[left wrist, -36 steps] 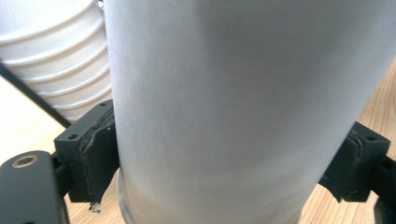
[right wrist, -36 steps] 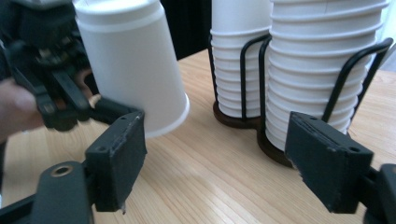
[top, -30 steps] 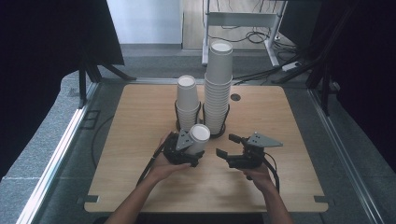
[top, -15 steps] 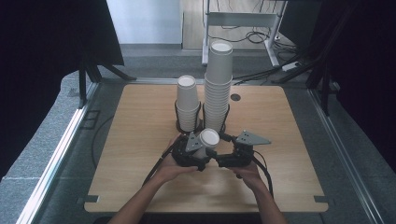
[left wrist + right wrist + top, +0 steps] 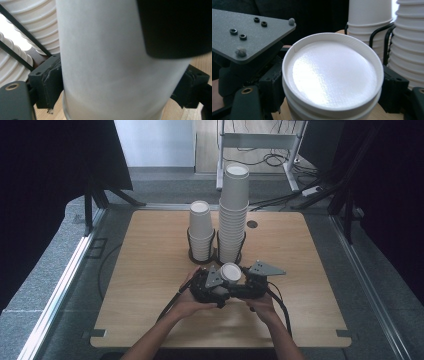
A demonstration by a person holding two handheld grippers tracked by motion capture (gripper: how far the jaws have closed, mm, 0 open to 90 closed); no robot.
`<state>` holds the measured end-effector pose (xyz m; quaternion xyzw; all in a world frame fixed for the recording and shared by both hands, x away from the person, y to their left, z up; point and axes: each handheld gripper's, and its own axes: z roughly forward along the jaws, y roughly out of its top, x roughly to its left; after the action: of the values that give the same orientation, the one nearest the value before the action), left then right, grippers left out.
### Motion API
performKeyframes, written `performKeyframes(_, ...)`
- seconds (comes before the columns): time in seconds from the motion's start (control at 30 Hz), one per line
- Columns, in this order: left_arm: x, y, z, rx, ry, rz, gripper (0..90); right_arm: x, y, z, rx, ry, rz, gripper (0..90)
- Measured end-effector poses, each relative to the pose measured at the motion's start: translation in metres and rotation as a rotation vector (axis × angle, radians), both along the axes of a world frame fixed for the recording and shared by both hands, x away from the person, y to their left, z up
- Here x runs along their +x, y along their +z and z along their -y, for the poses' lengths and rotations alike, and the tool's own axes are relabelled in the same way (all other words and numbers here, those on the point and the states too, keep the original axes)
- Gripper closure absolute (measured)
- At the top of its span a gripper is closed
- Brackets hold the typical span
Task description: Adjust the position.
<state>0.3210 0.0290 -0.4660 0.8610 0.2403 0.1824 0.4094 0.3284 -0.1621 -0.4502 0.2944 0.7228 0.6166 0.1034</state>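
Cup [image 5: 230, 271] upside-down, near desk's [image 5: 150, 270] front edge: left hand-held gripper [image 5: 212, 282] pinching it; right hand-held gripper [image 5: 250, 282] closing around, grip unclear. Squeeze gently, avoid crushing.

The high view looks from above the person's side forward and down on the whole table [image 5: 150, 270], from far, with both forearms entering at the bottom edge and the floor behind at the top of the frame. The left gripper view is very near to an upside-down paper cup [image 5: 112, 70], whose white wall takes the frame's middle, and the ribbed cup stacks [image 5: 30, 32] stand at its upper left. The right gripper view looks from close, slightly down, on the same cup's bottom [image 5: 332, 72] in the frame's centre, and it shares with the other two views the stacks [image 5: 407, 42], here at the upper right, and [image 5: 233, 215] above centre in the high view.
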Motion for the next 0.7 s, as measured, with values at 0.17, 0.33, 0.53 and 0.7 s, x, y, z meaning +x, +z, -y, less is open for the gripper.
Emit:
performKeyframes(0.17, 0.001, 0.0, -0.002, -0.029, 0.014, -0.017, 3.5, 0.002, -0.001, 0.005, 0.049, -0.006, -0.024, 23.7)
performKeyframes(0.33, 0.004, 0.0, -0.007, -0.066, 0.012, -0.039, 3.2, 0.006, -0.005, 0.015, 0.15, -0.004, -0.074, 23.8)
performKeyframes(0.53, 0.004, 0.001, -0.004, -0.06, -0.001, -0.025, 3.3, 0.007, -0.006, 0.015, 0.177, 0.011, -0.087, 23.8)
performKeyframes(0.7, 0.003, 0.001, -0.003, -0.052, -0.008, -0.014, 7.1, 0.006, -0.006, 0.012, 0.173, 0.02, -0.088, 23.8)
